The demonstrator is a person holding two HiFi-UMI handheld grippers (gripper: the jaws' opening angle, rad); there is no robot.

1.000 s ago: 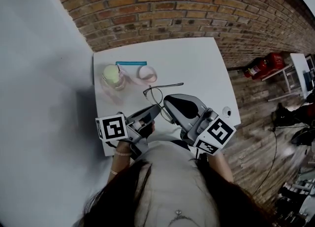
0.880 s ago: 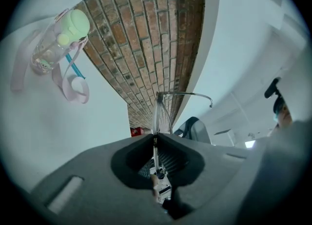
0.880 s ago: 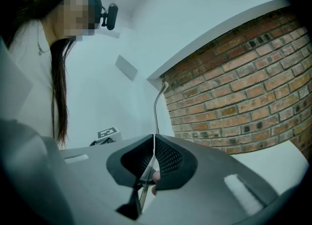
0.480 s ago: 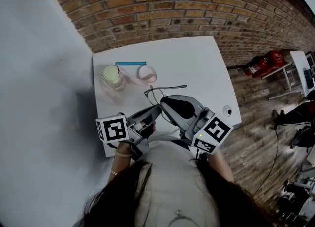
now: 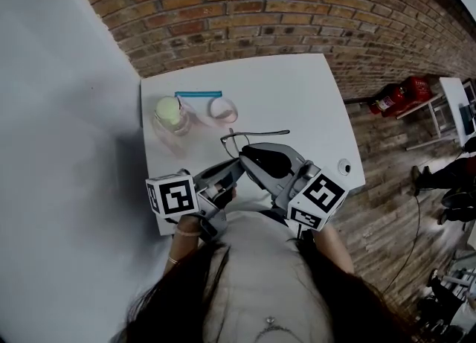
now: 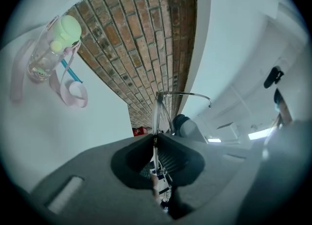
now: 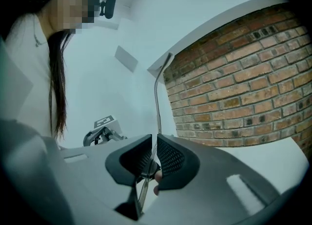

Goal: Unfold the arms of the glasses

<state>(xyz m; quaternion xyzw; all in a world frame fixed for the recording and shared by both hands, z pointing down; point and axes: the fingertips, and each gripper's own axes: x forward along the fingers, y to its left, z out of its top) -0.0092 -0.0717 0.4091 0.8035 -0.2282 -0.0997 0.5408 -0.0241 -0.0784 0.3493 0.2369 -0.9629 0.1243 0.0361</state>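
Thin dark wire-rim glasses (image 5: 233, 141) hang above the near part of the white table (image 5: 297, 96), held between both grippers. My left gripper (image 5: 236, 164) is shut on the frame from the left; in the left gripper view the rim (image 6: 157, 114) rises out of the closed left gripper (image 6: 156, 139). One arm (image 5: 269, 132) sticks out to the right, level with the table. My right gripper (image 5: 244, 151) is shut on a thin arm (image 7: 157, 104) that stands up from the right gripper (image 7: 154, 144). The lenses are mostly hidden behind the grippers.
A clear bottle with a pale green lid (image 5: 170, 114) stands at the table's left, with a pink strap (image 5: 221, 111) and a blue strip (image 5: 198, 95) beside it. A brick wall (image 5: 245, 7) is behind the table. A red object (image 5: 398, 98) lies on the wooden floor at right.
The free arm's tip has swung a little further right and down. My right gripper has rolled and shifted slightly left. The left gripper has stayed almost still.
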